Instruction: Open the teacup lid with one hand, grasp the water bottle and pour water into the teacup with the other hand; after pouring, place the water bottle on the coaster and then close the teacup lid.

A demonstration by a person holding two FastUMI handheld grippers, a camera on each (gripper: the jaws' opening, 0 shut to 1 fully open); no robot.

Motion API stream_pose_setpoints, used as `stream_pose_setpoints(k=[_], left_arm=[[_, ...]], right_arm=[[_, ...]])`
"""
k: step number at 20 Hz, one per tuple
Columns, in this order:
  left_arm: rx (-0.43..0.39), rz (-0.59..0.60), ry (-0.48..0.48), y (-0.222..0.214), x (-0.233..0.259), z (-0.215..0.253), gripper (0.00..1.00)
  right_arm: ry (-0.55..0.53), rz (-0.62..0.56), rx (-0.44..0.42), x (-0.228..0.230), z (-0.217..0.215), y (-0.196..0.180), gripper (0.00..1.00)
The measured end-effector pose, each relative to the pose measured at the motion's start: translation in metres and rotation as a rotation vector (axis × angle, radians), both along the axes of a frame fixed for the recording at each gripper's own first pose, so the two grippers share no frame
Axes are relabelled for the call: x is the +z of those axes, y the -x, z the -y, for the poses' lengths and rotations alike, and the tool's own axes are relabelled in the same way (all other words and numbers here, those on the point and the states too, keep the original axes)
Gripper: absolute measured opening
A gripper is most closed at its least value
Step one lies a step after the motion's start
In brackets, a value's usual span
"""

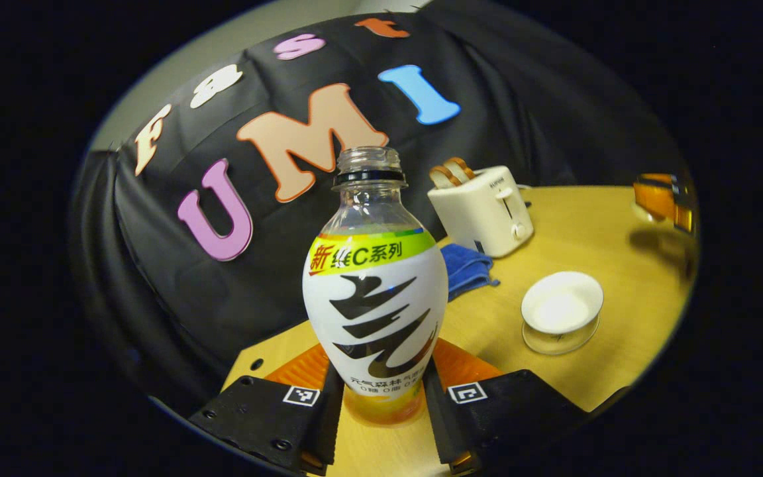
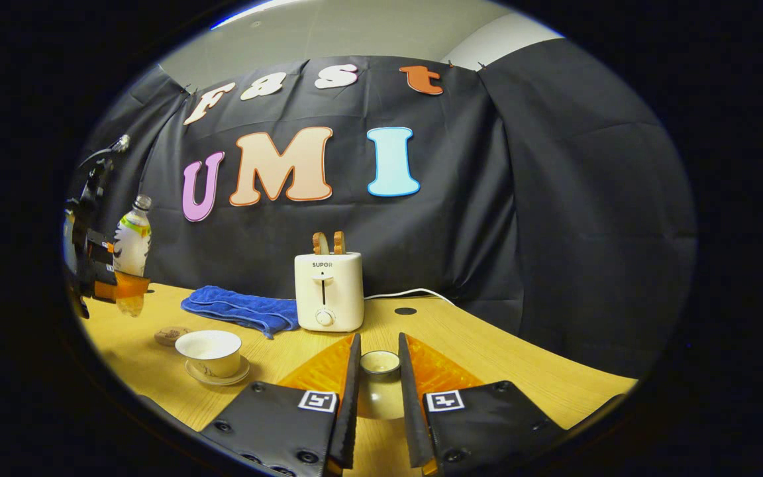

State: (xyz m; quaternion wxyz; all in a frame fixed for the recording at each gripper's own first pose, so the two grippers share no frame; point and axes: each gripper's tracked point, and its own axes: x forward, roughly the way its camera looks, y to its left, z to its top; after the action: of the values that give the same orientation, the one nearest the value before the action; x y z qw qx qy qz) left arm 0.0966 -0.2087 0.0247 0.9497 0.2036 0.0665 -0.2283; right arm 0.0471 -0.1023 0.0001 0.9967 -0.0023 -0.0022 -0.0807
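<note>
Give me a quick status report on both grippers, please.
Left hand-held gripper shut on water bottle, lifted. Right hand-held gripper shut on teacup lid. Teacup uncovered.

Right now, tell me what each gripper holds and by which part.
The left gripper clamps the water bottle by its lower body, lifted off the table. The right gripper grips the teacup lid by its knob, away from the open teacup.

Clear glossy plastic water bottle (image 1: 375,291), glazed ceramic teacup (image 1: 561,310), matt wood-grain table (image 1: 593,225).
</note>
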Motion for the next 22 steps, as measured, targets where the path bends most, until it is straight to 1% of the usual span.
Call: stream_pose_setpoints(k=[2,4,5,6,8,13,22], left_arm=[[0.001,-0.058,0.152,-0.003,-0.004,0.001,0.55],[0.018,-0.077,0.286,-0.012,-0.006,-0.004,0.55],[0.02,-0.088,0.327,-0.016,-0.008,-0.003,0.55],[0.027,-0.089,0.348,-0.019,-0.011,-0.003,0.55],[0.031,-0.082,0.368,-0.029,-0.016,0.001,0.55],[0.033,-0.099,0.339,-0.046,-0.035,0.015,0.55],[0.046,-0.121,0.341,-0.055,-0.051,0.022,0.58]], right_arm=[[0.0,0.001,-0.002,0.0,0.0,0.0,0.35],[0.0,0.0,-0.003,0.0,0.0,0.0,0.34],[0.0,0.0,-0.004,0.001,0.001,0.0,0.34],[0.0,-0.001,-0.007,0.001,0.001,0.0,0.34],[0.0,-0.001,-0.009,0.0,0.001,0.0,0.34],[0.0,0.001,-0.012,0.0,0.002,0.001,0.34],[0.001,0.002,-0.012,0.001,0.003,0.0,0.34]])
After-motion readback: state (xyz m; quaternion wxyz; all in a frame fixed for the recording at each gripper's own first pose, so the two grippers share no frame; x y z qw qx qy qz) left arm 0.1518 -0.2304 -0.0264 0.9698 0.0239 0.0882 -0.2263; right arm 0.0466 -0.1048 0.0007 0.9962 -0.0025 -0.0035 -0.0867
